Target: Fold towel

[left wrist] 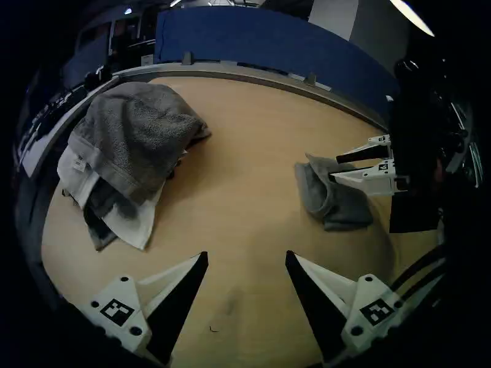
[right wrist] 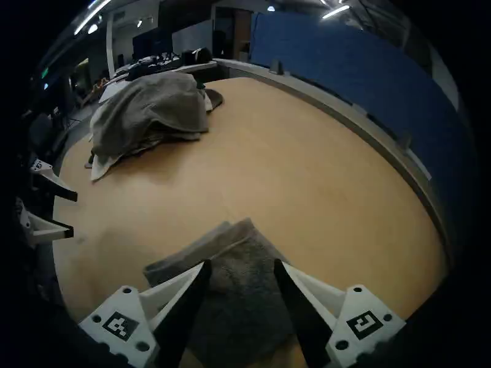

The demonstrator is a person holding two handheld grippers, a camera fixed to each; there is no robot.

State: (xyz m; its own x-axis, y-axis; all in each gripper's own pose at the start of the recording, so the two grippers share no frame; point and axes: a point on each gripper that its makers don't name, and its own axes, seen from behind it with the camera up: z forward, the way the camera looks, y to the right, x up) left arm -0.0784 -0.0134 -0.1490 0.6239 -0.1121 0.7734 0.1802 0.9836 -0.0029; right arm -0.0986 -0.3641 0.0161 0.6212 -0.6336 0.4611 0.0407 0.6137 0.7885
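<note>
Several towels in a pile (left wrist: 129,122), far left: grey cloth is draped over a white towel (left wrist: 132,224), heaped at the far left edge of the counter (left wrist: 258,141). It is likely stock waiting its turn, set well apart from the work.
Left tongs (left wrist: 246,254), near centre: the fingers are spread wide over bare wood and grip nothing, seemingly parked clear so the other hand can work.
Folded grey towel (left wrist: 328,202), right: it lies flat near the counter's right edge, already doubled over on itself. Its layers show along the far edge in the right gripper view.
Right tongs (left wrist: 334,168), right: they are set low over that towel, fingers partly apart with cloth showing between them, and are not pinching it. They are probably placed to press or square the fold, or to catch an edge for one more turn.
Containers: none in play. The counter itself bears every towel, straight on the wood.
Blue partition (left wrist: 276,43), far: it runs along the counter's far side, closing off the work area.
</note>
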